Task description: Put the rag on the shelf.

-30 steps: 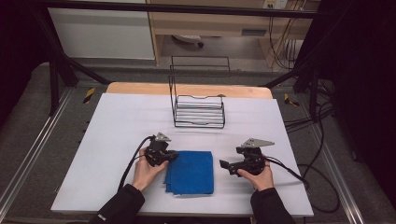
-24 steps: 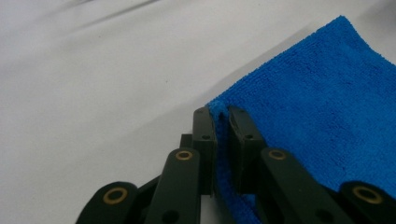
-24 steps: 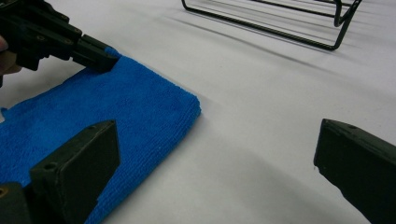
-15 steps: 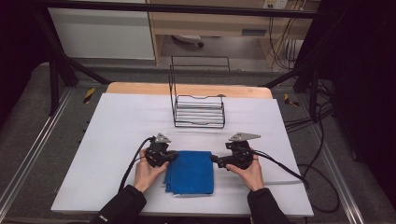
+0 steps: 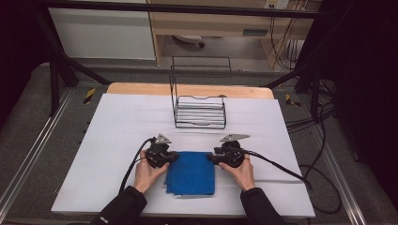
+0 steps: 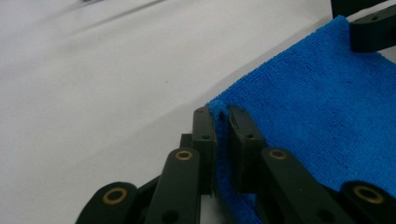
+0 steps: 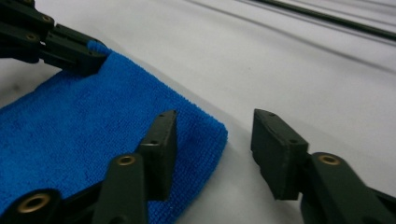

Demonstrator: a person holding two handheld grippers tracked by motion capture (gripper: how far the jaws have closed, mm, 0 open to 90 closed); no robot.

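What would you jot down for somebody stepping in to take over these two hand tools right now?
Left tool: shut on the far left corner of the folded blue microfibre cloth.
Right tool: jaws have just been closing around the far right corner, not yet pinching it; one jaw rests on the cloth, the other stands off on the white table.
Wire rack: farther back, untouched.
Done: left corner gripped. Left: close the right tool, probably then lift.

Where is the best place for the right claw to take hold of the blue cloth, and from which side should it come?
Probably the far right corner of the blue cloth, approached low from its right edge. The right claw, just closing, straddles that corner; the left claw pinches the opposite far corner.
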